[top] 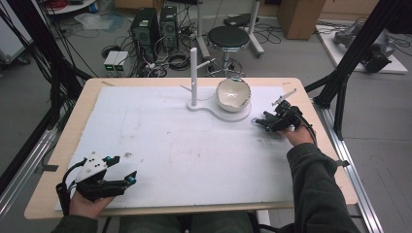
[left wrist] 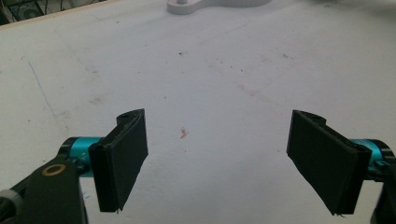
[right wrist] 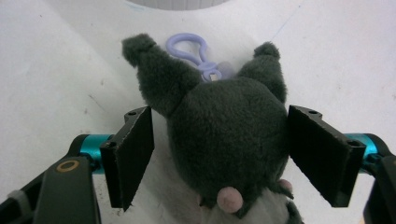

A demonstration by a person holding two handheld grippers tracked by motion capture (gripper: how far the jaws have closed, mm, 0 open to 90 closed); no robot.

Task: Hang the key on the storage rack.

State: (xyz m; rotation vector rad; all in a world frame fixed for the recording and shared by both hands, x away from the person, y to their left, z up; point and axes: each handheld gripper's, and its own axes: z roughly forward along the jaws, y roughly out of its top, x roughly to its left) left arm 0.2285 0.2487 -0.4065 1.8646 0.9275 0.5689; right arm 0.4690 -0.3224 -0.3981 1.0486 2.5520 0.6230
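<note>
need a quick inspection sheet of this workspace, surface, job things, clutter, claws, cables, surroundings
surface: white mat on a wooden table, scuffed with small stains.
job's things: dark grey plush toy with a lilac clip, lying on the mat between the right claw's jaws; white stand with an upright post; white bowl on the stand's base.
clutter: nothing seen on the mat.
claws: left claw open over bare mat near the table's front edge; right claw open, jaws either side of the plush, contact unclear.
cables: one trails from each claw; more tangled on the floor.
surroundings: black stool, computer towers, cardboard box.
</note>
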